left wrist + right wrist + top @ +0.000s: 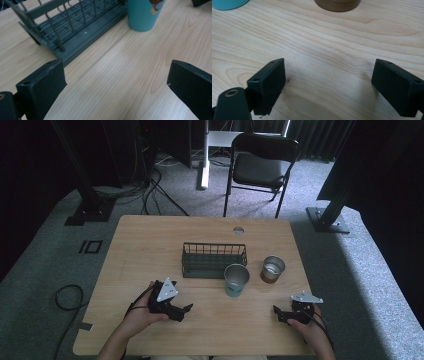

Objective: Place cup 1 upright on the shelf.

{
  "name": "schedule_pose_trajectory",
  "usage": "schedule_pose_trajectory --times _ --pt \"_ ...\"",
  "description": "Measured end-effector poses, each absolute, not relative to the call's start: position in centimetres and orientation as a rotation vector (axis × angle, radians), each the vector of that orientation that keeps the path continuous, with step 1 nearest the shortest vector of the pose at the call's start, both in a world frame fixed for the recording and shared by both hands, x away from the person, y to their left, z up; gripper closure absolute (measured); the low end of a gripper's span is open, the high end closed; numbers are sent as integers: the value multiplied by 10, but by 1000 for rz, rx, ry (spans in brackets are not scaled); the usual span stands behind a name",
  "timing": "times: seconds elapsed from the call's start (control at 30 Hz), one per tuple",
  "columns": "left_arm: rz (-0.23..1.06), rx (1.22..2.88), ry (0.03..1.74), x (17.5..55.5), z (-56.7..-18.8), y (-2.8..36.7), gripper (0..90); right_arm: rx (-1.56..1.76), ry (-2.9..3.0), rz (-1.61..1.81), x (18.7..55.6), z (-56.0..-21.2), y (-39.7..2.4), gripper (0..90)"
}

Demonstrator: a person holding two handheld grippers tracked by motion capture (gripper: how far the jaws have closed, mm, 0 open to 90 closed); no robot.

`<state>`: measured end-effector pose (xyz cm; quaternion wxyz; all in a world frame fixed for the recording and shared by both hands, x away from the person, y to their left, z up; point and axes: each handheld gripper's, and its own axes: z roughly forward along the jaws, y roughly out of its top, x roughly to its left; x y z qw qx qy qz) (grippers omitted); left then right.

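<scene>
The teal cup is standing upright on the wooden counter, a little right of the counter's middle and just in front of the right end of the dark wire basket, close beside it though I cannot tell whether they are touching. In the left gripper view the teal cup is showing at the top, with the wire basket running off to its left. To the right of the teal cup, nearer the counter's right edge, a brown cup with a metal rim is standing upright, near the teal one but apart from it; its wood-coloured base is appearing at the top of the right gripper view, with the foot of the teal cup at the top left corner.

The left gripper is resting low over the counter near the front edge, left of the middle, and is pointing toward the teal cup; its fingers are standing wide apart with bare wood between them. The right gripper is sitting toward the front right corner, well apart from both cups, its fingers also spread wide and holding nothing.

Beyond the far edge of the counter a black folding chair is standing on the grey carpet
</scene>
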<state>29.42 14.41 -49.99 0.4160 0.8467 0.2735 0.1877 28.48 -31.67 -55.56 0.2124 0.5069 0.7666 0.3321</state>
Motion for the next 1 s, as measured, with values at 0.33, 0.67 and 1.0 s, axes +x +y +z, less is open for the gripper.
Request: schedule_pose_trajectory --times 0.33,0.67,1.0 --pt "449 2132 621 297 -499 125 25 1408 2129 922 285 -556 -317 116" --pt "448 2124 582 301 -497 108 25 1408 2129 922 285 -556 -317 116" --pt "437 2120 561 305 -498 92 25 1408 2129 922 285 -556 -317 116"
